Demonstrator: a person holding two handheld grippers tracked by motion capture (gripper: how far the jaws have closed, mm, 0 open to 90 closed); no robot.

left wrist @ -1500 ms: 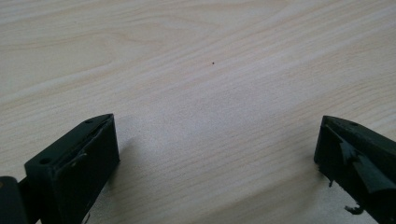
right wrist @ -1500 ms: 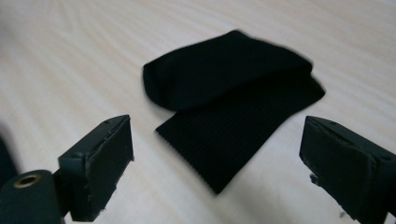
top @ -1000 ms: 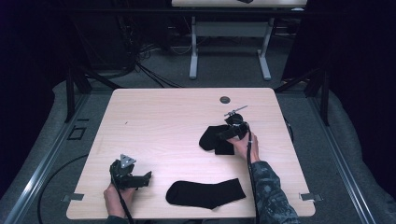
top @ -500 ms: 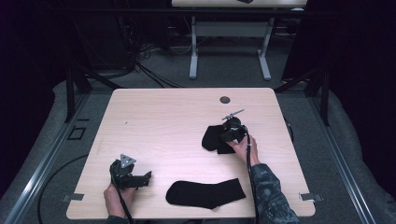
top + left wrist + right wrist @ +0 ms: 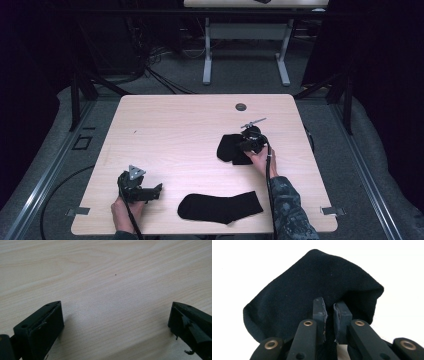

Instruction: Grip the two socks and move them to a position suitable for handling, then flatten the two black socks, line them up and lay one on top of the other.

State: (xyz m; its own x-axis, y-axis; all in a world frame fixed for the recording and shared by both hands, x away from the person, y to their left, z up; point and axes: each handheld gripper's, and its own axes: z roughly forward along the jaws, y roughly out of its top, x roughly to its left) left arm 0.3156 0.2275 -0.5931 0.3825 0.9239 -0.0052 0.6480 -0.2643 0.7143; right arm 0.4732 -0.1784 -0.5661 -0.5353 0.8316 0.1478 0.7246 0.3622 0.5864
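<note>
Since the earlier frame, right gripper (image 5: 330, 322) fingers have just been closing and now pinch the folded black sock (image 5: 231, 148) (right side of the surface (image 5: 170, 130)); left gripper (image 5: 116, 322) fingers stay spread.

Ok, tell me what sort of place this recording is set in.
Probably a lab or recording studio rather than a home: a bare wooden table ringed by dark curtains, cables trailing over grey carpet, and a second table behind.
</note>
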